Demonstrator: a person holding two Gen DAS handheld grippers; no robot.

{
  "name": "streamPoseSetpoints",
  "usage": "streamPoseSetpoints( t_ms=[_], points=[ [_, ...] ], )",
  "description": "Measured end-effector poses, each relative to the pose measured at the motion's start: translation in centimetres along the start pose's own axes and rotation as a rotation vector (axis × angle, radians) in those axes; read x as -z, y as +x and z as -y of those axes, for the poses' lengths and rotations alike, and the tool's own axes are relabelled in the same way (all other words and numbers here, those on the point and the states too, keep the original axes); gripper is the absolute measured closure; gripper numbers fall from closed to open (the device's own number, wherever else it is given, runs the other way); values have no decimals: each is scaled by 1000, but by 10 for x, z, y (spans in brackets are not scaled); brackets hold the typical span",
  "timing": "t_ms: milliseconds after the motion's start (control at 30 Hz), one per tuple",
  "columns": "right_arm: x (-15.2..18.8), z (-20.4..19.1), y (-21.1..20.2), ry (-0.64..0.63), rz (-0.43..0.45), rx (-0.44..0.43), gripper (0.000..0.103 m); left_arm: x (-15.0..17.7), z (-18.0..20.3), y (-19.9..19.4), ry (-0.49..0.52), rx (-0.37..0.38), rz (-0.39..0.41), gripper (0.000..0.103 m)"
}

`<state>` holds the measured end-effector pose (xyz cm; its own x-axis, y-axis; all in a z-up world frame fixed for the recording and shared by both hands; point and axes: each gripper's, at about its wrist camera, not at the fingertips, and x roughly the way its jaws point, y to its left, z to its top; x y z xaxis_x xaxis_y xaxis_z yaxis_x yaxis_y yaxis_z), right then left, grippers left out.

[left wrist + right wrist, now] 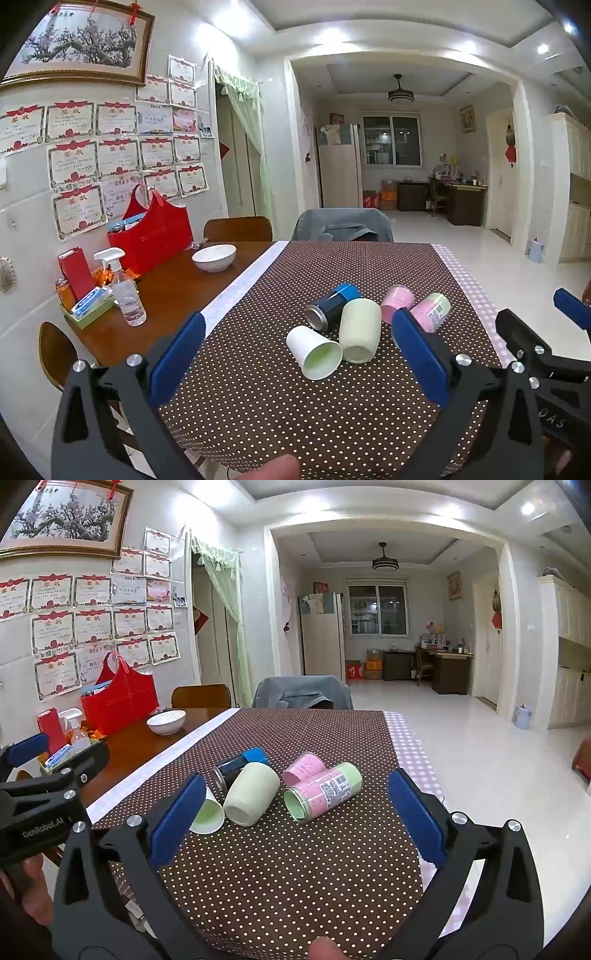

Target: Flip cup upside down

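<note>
Both grippers hover above the near end of the dotted tablecloth [258, 387], each with its 2 blue-padded fingers spread wide and holding nothing. Beyond the fingertips of the left gripper [295, 354] lie 5 containers on their sides, clustered together. The white paper cup [314, 352] is nearest, roughly midway between the left fingers, its open mouth facing the camera. Touching it on the right-finger side is the pale green cup [360, 332], base toward the camera, with the blue can [332, 304] just behind both. The 2 pink cups sit past the left gripper's right finger.

From the right gripper [295, 816], the pink labelled cup [325, 790] lies between the fingers with its mouth toward the camera, the second pink cup [304, 766] just behind it, and the paper cup is partly hidden by this gripper's left finger.

This looks like the approach step, no cup grasped yet. Next, a gripper likely needs to advance, straddle 1 cup's wall, close, then rotate it mouth-down.
</note>
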<state>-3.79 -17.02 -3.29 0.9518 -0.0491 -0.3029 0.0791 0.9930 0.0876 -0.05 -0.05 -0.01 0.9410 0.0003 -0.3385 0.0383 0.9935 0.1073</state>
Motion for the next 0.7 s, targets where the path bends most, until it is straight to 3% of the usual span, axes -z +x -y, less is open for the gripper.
streamPoseSetpoints(
  t_ms=[700],
  points=[
    [0, 1, 0, 3, -2, 3, 6, -1, 1, 0, 4, 3, -11, 4]
  ],
)
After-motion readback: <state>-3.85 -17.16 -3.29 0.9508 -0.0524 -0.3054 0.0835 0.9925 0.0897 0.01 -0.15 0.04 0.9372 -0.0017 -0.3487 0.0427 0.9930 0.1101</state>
